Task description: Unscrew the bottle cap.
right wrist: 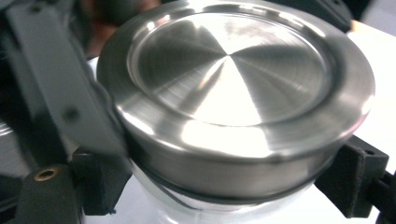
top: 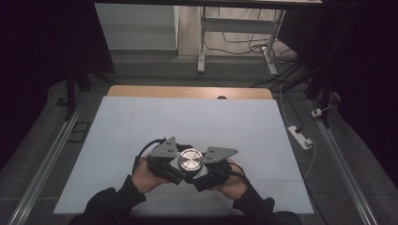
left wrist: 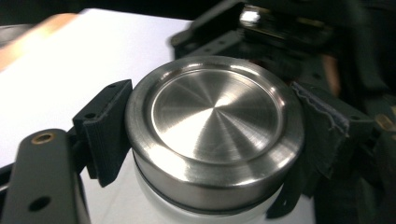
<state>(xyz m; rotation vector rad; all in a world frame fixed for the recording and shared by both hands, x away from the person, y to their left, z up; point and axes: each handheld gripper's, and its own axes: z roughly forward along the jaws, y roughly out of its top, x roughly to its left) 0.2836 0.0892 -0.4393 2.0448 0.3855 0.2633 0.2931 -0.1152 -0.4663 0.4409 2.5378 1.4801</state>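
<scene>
Item: one container with a brushed steel lid [top: 191, 160] over a pale body, standing on the white desk [top: 141, 122] near its front edge.

Left hand-held gripper [left wrist: 212, 135]: closed on the lid, pads at opposite sides of its rim.

Right hand-held gripper [right wrist: 224, 186]: closed just below the lid, apparently on the pale body; contact is blurred.

Both come at the lid from opposite sides, a hand [top: 148, 177] behind each.

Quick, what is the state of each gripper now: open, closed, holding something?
Left gripper: closed on the steel lid.
Right gripper: closed on the white body just under that lid.
</scene>
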